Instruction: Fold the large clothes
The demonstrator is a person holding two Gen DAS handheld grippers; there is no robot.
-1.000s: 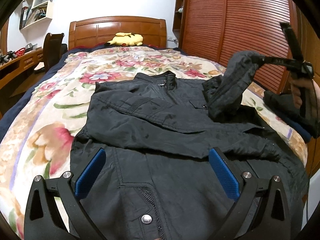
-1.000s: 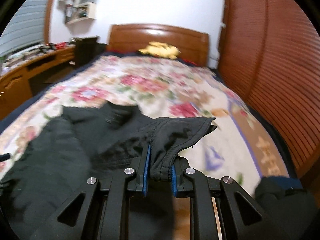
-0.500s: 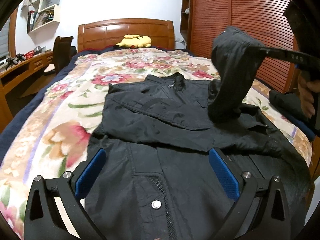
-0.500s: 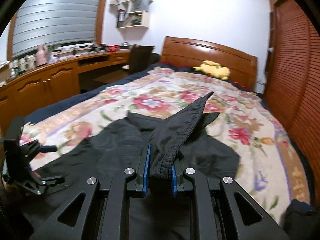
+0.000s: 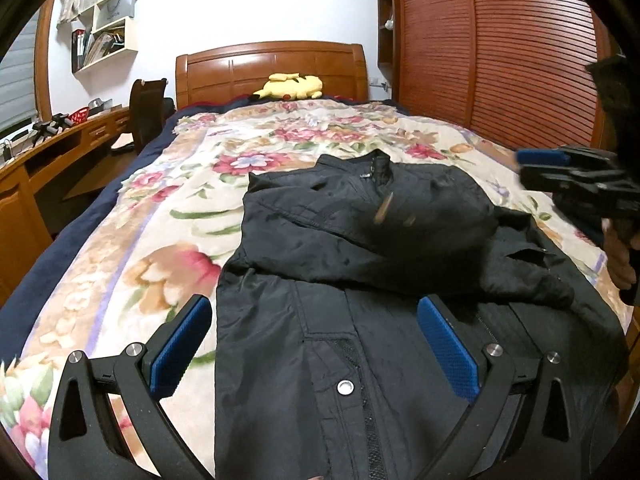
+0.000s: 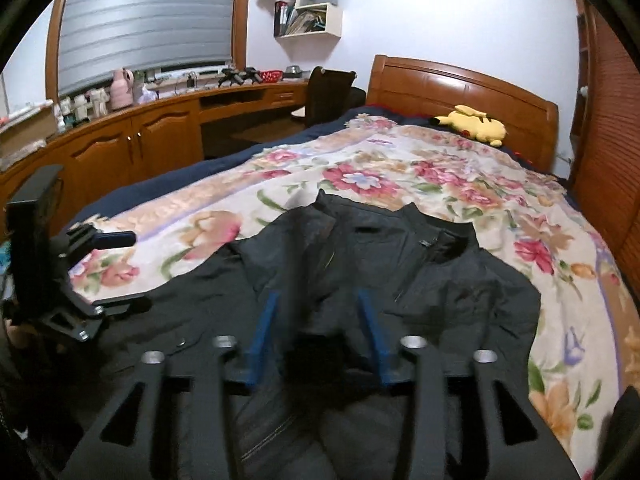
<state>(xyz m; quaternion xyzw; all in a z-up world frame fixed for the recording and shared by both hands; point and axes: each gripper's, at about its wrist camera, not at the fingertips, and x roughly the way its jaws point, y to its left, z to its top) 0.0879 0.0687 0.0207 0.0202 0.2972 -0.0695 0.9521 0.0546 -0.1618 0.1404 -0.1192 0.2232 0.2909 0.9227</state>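
Observation:
A black jacket lies face up on the floral bedspread, collar toward the headboard. One sleeve is folded across its chest. The other sleeve, blurred by motion, drops onto the chest from the right. My left gripper hovers open over the jacket's lower front with nothing between its blue pads. My right gripper is over the jacket's right side. Its jaws are opening, and the blurred sleeve cloth between them is free of the pads. In the left wrist view the right gripper shows at the right edge, held by a hand.
A yellow plush toy lies by the wooden headboard. Slatted wardrobe doors run along the right. A desk and chair stand left of the bed. Dark folded clothes sit at the bed's right edge.
The right gripper went from shut on the raised sleeve to open. The sleeve has fallen across the jacket's chest. The left gripper stayed open and drew back slightly.

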